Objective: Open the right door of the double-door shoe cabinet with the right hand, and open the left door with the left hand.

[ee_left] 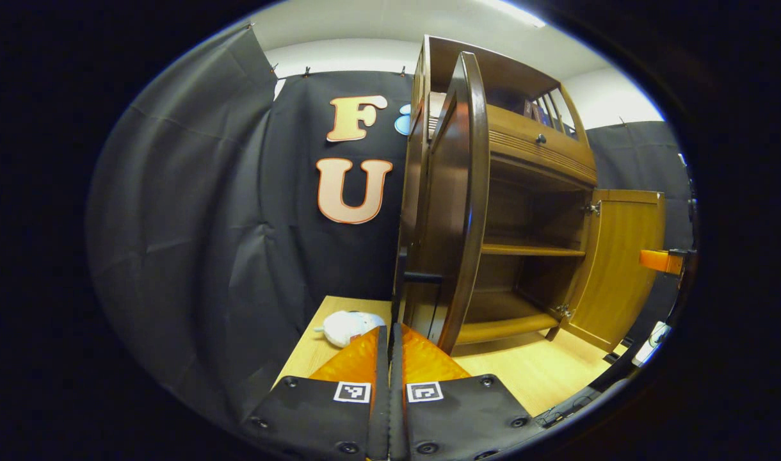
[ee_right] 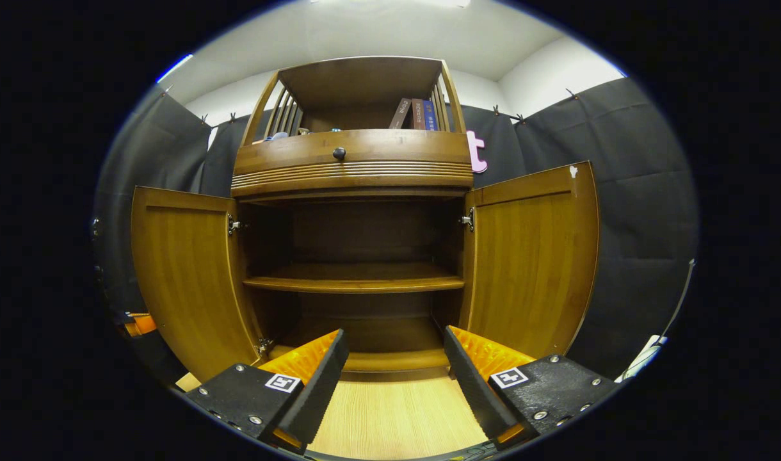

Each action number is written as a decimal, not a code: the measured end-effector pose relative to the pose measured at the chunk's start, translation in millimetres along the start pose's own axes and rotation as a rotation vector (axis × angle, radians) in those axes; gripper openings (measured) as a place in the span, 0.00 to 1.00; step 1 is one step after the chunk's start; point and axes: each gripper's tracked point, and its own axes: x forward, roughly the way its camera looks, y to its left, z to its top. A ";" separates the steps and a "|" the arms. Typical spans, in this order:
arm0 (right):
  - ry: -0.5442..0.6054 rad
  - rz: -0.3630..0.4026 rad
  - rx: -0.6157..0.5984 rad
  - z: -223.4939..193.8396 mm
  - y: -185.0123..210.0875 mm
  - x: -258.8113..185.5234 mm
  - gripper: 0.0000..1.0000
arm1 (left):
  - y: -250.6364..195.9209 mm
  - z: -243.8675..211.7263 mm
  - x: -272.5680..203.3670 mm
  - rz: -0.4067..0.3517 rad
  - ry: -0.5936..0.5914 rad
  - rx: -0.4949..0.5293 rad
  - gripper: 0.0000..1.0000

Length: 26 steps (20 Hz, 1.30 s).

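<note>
Left gripper point(ee_left: 389, 333) jaws closed beside left door point(ee_left: 451, 211); right door point(ee_right: 531, 256) open.

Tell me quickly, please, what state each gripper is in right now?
Left gripper: fingers shut, at the left door's handle; whether they pinch it cannot be told.
Right gripper: fingers open, holding nothing.

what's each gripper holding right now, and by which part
The left gripper is shut just below the left door's handle; actual contact cannot be told. The right gripper is open, holding nothing.
</note>
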 end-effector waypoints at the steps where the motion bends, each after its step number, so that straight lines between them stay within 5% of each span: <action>1: 0.000 -0.003 0.001 -0.1 -1.3 -0.1 0.93 | 1.6 -3.8 -5.4 0.010 0.015 -0.010 0.07; 10: 0.021 -0.055 0.018 7.1 -36.1 -0.9 0.93 | -26.9 10.5 -52.9 0.092 0.092 -0.083 0.07; 17: 0.012 -0.054 0.007 32.9 -79.4 -16.2 0.93 | -100.5 94.7 -56.1 0.075 -0.048 -0.054 0.04; 21: -0.004 -0.039 0.026 52.6 -103.3 -27.2 0.92 | -132.5 115.2 -58.4 0.074 -0.067 -0.035 0.13; 26: -0.024 -0.022 0.003 67.9 -128.8 -38.3 0.92 | -141.8 131.8 -74.4 0.162 -0.092 -0.022 0.37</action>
